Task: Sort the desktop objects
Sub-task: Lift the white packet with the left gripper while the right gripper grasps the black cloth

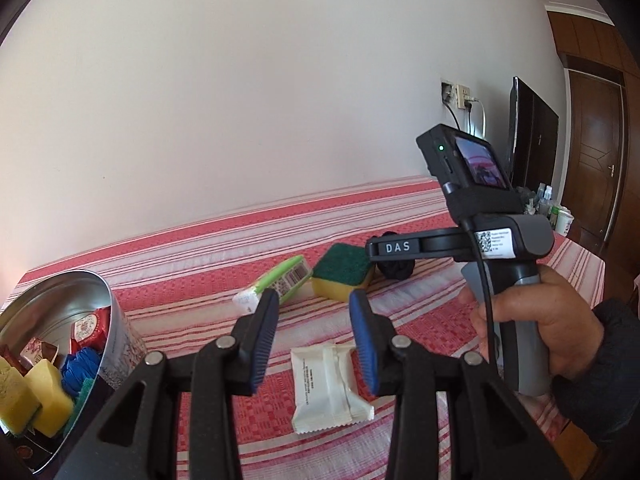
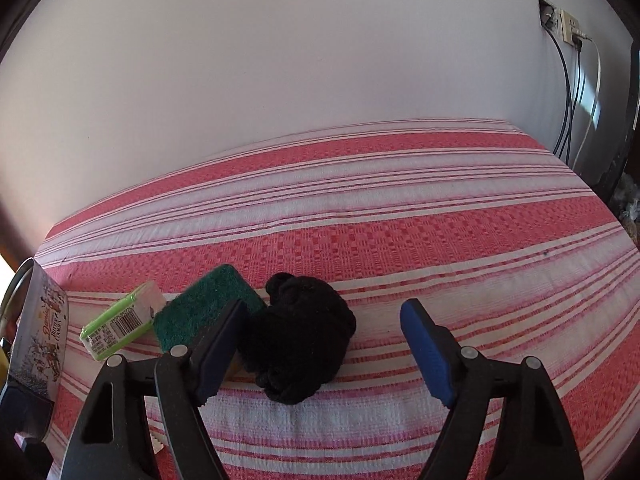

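Tin (image 1: 116, 320) already holds sponges, packets. Left outside tin: white sachet (image 1: 326, 388), green box (image 2: 120, 322), sponge (image 2: 200, 308), black cloth (image 2: 300, 336). Left gripper (image 1: 314, 344) jaws together, empty. Right gripper (image 2: 324, 356) jaws apart around cloth, not pressing.

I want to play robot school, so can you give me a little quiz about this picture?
1. True or false: the black bundle lies inside the metal tin.
2. What colour is the top of the sponge that lies on the striped cloth? A blue, B green, C red.
3. Fill the gap: between the open fingers of the right gripper lies the ____.

Key: 1 false, it lies on the striped cloth. 2 B. 3 black bundle.
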`<state>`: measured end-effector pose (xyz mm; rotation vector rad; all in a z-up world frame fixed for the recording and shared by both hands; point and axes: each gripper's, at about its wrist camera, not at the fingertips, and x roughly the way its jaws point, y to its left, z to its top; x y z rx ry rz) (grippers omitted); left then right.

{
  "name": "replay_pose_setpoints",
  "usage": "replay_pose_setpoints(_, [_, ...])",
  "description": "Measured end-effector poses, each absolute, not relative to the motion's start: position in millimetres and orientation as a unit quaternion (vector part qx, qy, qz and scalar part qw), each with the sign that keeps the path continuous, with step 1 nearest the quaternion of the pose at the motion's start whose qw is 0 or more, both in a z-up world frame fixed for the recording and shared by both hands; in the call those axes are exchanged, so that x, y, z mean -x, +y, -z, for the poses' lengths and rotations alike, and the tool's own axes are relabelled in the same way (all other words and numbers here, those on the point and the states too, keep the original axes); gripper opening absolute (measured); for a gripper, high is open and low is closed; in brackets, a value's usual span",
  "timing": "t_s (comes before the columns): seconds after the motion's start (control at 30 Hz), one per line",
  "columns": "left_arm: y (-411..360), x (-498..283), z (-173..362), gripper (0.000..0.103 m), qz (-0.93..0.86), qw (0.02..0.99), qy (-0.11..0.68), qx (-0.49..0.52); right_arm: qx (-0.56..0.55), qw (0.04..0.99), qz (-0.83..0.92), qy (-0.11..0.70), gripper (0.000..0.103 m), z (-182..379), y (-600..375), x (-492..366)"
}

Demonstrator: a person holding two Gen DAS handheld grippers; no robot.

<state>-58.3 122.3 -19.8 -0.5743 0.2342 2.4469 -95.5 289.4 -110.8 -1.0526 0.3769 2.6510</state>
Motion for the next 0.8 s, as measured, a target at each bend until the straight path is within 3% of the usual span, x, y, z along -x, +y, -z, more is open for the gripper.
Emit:
replay_pose_setpoints(0.07, [122, 59, 21, 0.036, -0.922, 0.310, 0.077, 0.217, 0.358, 0.105, -0.915, 0.155, 0.059, 112, 291, 93])
replay_pose_setpoints(0.2, [114, 71, 26, 0.037, -0.917, 0.296, 0.063, 0.261, 0.354, 0.087, -0.917, 0.163, 0.057, 112, 289, 91])
replay_pose_setpoints(0.37, [117, 80, 37, 0.062, -0.906, 0.286, 0.054, 0.308, 0.328, 0.052, -0.914, 0.231, 0.051, 114, 302, 76])
replay_pose_setpoints(0.43, [124, 82, 42, 0.063, -0.896, 0.293, 0.063, 0.327, 0.309, 0.041, -0.915, 0.257, 0.051, 112, 307, 67])
replay_pose_setpoints(0.53, [140, 88, 54, 0.063, -0.874, 0.300, 0.100, 0.368, 0.279, 0.046, -0.926, 0.252, 0.051, 102, 304, 56])
replay_pose_setpoints(0.63, [148, 99, 70, 0.061, -0.848, 0.312, 0.073, 0.422, 0.267, 0.061, -0.934, 0.231, 0.051, 97, 296, 52])
replay_pose_setpoints(0.8, [157, 90, 69, 0.042, -0.856, 0.297, 0.103, 0.411, 0.241, 0.045, -0.937, 0.251, 0.051, 92, 299, 42])
